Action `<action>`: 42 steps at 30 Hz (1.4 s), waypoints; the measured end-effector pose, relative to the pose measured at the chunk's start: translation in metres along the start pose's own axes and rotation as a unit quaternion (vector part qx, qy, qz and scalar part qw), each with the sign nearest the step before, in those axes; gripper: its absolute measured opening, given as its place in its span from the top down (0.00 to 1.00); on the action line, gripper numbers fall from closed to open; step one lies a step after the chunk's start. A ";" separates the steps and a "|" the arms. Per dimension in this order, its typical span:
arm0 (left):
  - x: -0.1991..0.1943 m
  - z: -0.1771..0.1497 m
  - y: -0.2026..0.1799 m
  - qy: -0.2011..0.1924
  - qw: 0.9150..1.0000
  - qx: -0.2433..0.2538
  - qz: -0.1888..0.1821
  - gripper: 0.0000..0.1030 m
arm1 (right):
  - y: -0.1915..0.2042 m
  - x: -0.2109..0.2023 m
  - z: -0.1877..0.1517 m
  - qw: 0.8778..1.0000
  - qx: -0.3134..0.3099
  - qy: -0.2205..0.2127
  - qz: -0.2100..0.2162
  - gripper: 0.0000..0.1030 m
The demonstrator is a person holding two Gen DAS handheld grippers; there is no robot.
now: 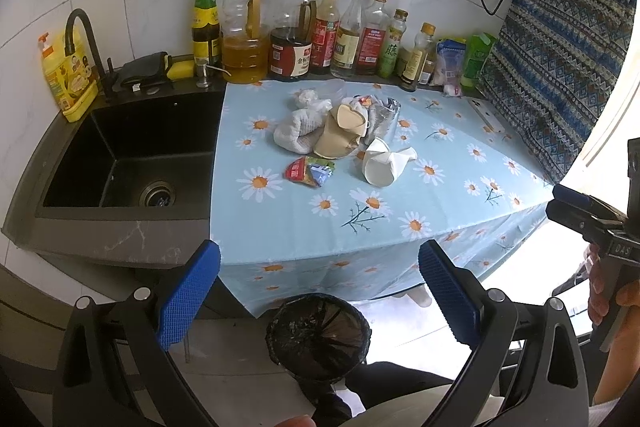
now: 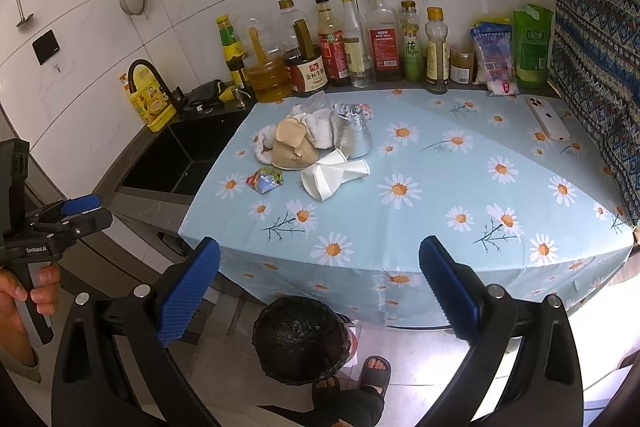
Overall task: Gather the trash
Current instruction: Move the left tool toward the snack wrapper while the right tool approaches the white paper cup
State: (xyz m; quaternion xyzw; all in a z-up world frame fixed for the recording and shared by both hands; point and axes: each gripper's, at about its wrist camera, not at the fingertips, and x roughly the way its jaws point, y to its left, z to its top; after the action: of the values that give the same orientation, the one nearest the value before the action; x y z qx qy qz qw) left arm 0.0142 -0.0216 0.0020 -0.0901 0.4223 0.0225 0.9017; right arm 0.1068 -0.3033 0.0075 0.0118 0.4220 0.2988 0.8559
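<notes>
A pile of trash lies mid-table on the daisy tablecloth (image 1: 400,195): crumpled white tissue (image 1: 298,133), a crushed brown paper cup (image 1: 340,139), a flattened white paper cup (image 1: 380,165), a colourful wrapper (image 1: 308,173) and a silver foil bag (image 1: 386,113). In the right wrist view the same pile shows, with the white cup (image 2: 332,175) and wrapper (image 2: 266,181) nearest. A bin with a black liner (image 1: 318,337) (image 2: 300,339) stands on the floor below the table's front edge. My left gripper (image 1: 320,247) and right gripper (image 2: 320,243) both hang open and empty above the bin, short of the table.
A black sink (image 1: 120,155) with a tap adjoins the table on the left. Several sauce and oil bottles (image 1: 328,31) line the back wall. A white phone (image 2: 548,123) lies at the far right by a patterned cloth (image 2: 592,47). A person's sandalled feet (image 2: 374,371) stand beside the bin.
</notes>
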 end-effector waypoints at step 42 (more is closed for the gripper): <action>0.205 0.068 0.026 0.141 0.990 0.006 -0.003 0.06 | -0.033 0.236 0.073 0.982 -0.066 0.169 0.052 0.04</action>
State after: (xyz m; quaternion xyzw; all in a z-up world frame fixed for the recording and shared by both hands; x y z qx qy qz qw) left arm 0.1940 0.0085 -0.1162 -0.0887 0.5447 0.0043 0.8339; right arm 0.2865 -0.1906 -0.1232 -0.0732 0.5391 0.3677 0.7542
